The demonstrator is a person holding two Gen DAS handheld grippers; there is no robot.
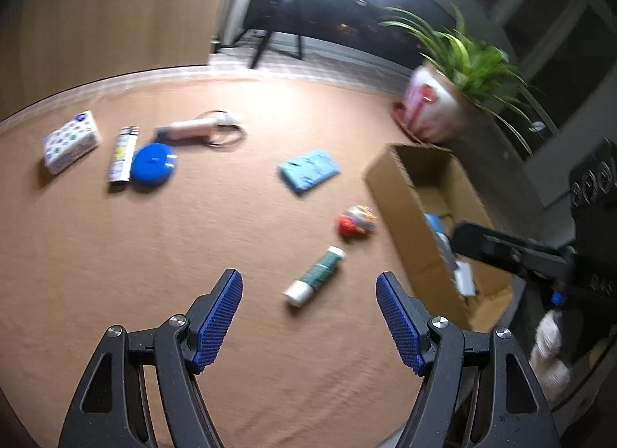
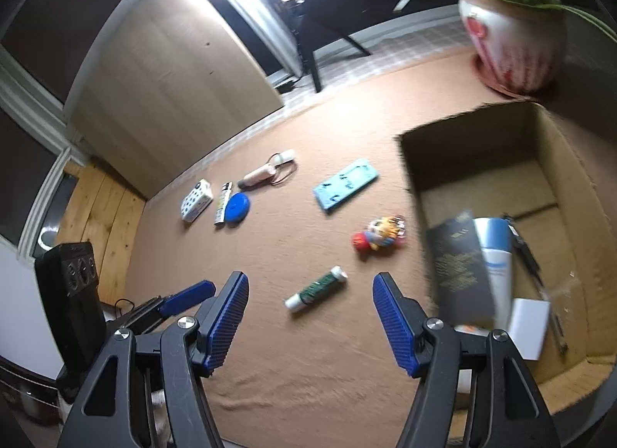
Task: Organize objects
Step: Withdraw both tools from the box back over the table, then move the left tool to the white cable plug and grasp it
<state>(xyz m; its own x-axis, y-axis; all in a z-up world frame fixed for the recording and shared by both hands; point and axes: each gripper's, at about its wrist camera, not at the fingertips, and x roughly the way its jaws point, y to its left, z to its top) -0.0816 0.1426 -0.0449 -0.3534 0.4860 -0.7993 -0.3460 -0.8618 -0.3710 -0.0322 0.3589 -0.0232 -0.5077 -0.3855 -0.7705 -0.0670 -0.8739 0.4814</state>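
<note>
A green tube (image 1: 315, 275) (image 2: 316, 288) with a white cap lies on the brown cloth, just ahead of both grippers. A small colourful toy (image 1: 356, 220) (image 2: 380, 235), a light blue flat pack (image 1: 309, 169) (image 2: 345, 184), a blue disc (image 1: 153, 163) (image 2: 237, 207), a white lighter-like stick (image 1: 123, 152) (image 2: 223, 202), a dotted tissue pack (image 1: 70, 140) (image 2: 197, 205) and a pink corded device (image 1: 193, 129) (image 2: 262, 174) lie farther off. My left gripper (image 1: 309, 289) and my right gripper (image 2: 311, 291) are open and empty.
An open cardboard box (image 1: 399, 193) (image 2: 547, 147) at the right holds a dark book (image 2: 459, 266), a blue-white tube (image 2: 497, 255) and a white card (image 2: 530, 326). A potted plant (image 1: 435, 100) (image 2: 513, 43) stands behind it. The table edge runs along the back.
</note>
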